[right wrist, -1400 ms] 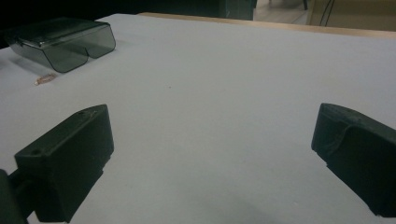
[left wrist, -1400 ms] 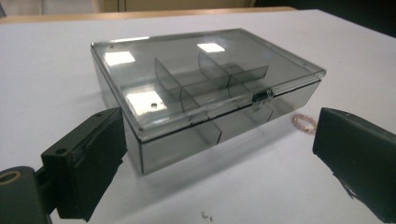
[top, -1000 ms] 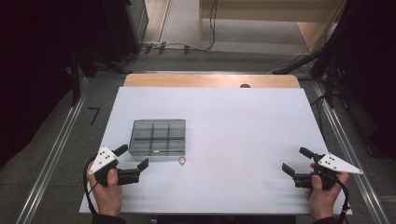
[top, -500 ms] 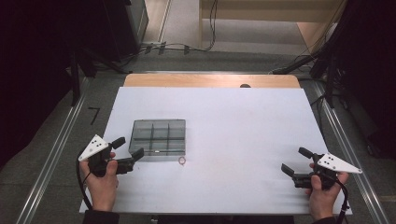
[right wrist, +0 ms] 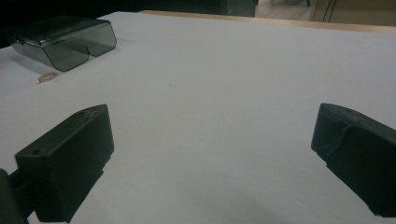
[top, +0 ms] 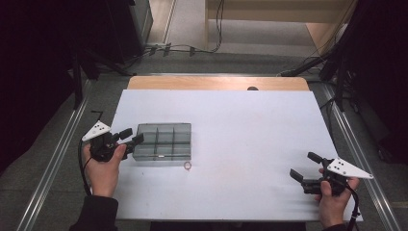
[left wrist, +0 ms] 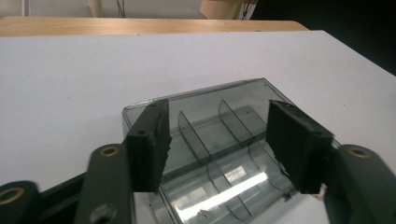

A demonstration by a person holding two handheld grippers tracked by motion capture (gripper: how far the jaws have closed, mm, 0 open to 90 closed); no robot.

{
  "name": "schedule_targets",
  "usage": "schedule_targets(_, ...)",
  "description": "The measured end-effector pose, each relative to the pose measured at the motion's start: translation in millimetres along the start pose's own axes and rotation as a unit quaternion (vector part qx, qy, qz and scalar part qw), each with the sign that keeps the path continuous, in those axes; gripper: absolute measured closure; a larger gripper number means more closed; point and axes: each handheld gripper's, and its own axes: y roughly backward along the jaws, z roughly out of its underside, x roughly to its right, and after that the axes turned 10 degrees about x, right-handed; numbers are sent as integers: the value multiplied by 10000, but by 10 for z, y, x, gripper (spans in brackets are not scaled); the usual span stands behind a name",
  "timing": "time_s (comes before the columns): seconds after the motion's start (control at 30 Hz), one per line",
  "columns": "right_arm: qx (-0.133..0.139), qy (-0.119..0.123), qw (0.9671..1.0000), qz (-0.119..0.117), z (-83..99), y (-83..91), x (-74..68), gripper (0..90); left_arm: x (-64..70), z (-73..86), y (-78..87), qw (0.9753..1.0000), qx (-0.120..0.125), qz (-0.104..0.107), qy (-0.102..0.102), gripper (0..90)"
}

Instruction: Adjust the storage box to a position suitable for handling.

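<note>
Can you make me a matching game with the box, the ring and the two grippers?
Things:
1. box
2. ring
3. left gripper
4. right gripper

Descriptions:
A. small and pinkish, lying on the table just in front of the box
B. open, far from the box, near the table's right front corner
C. smoky grey and see-through, split into compartments
D. open, right at the box's left end

Pairs: 1-C, 2-A, 3-D, 4-B

One camera looks down from high up, and two ride low on the grippers (very close to the table), all seeing the grey box (top: 163, 141).
</note>
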Motion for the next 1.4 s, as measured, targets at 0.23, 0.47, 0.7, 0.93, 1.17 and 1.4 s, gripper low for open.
schedule_targets(0.23,8,28,10000,-30,1,-3,-1,0,-168,-29,-66,9997,-78,-160,146,628)
schedule_targets(0.47,0,27,10000,-30,2,-5,0,0,-375,-12,-155,9979,-442,-406,225,784)
schedule_targets(0.7,-7,14,10000,-27,3,-6,1,0,-497,58,-238,9958,-673,-501,361,888)
schedule_targets(0.93,9,7,10000,-68,4,-7,5,0,-547,151,-378,9930,-938,-514,492,895)
schedule_targets(1.17,7,-12,10000,-64,6,0,6,0,-515,198,-422,9914,-1093,-519,490,896)
schedule_targets(1.4,14,-31,10000,-65,6,2,9,0,-520,299,-402,9903,-1146,-479,623,896)
